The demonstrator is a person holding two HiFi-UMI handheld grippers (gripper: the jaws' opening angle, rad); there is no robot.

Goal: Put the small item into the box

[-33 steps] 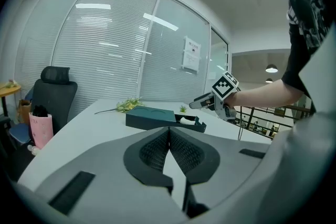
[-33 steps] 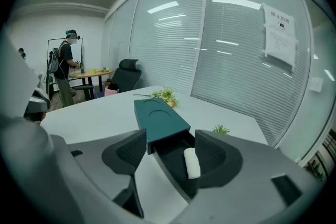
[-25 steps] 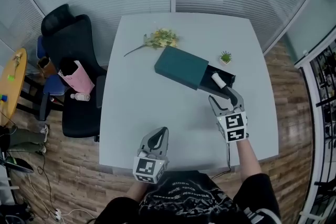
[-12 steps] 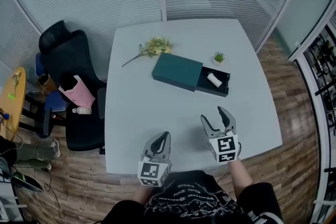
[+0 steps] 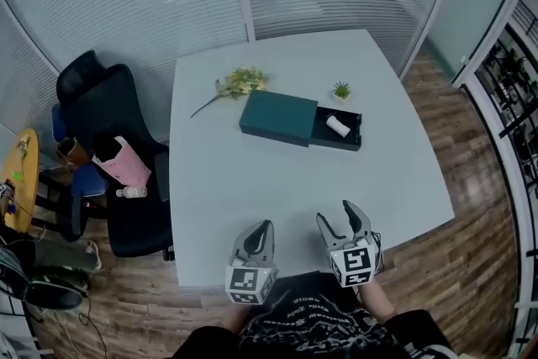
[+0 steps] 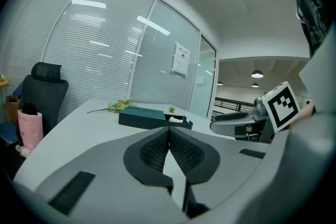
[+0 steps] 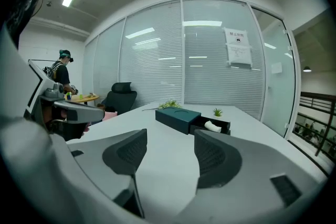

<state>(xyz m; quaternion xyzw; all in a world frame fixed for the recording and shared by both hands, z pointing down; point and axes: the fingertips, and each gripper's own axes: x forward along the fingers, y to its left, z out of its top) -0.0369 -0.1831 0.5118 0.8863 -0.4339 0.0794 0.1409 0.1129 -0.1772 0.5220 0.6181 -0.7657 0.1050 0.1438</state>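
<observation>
**Teal box (image 5: 279,118) open, small white item (image 5: 338,125) lying in its drawer (image 5: 346,139)**

A pale grey tabletop (image 5: 252,181) is seen from above, with the box set toward its far side at a slight angle. The dark drawer is pulled out on the box's right. The small white item is seen resting inside it, roughly in the drawer's middle. A small potted plant (image 5: 341,90) is placed just beyond the drawer, not touching it. A sprig of yellow-green flowers (image 5: 239,82) is laid near the box's far left corner.

Both tools are held at the near edge of the tabletop, well apart from the box. The left tool (image 5: 263,225) is shown in the left gripper view with its ribbed pads pressed together and nothing caught between them. The right tool (image 5: 338,214) is held with its jaws spread, and only bare tabletop is seen in the gap. In the right gripper view the box and its open drawer are framed beyond the jaws, with the white item visible inside.

A black office chair (image 5: 101,97) is stood off the tabletop's left side, and a pink bag (image 5: 124,166) is seen beside it.
</observation>
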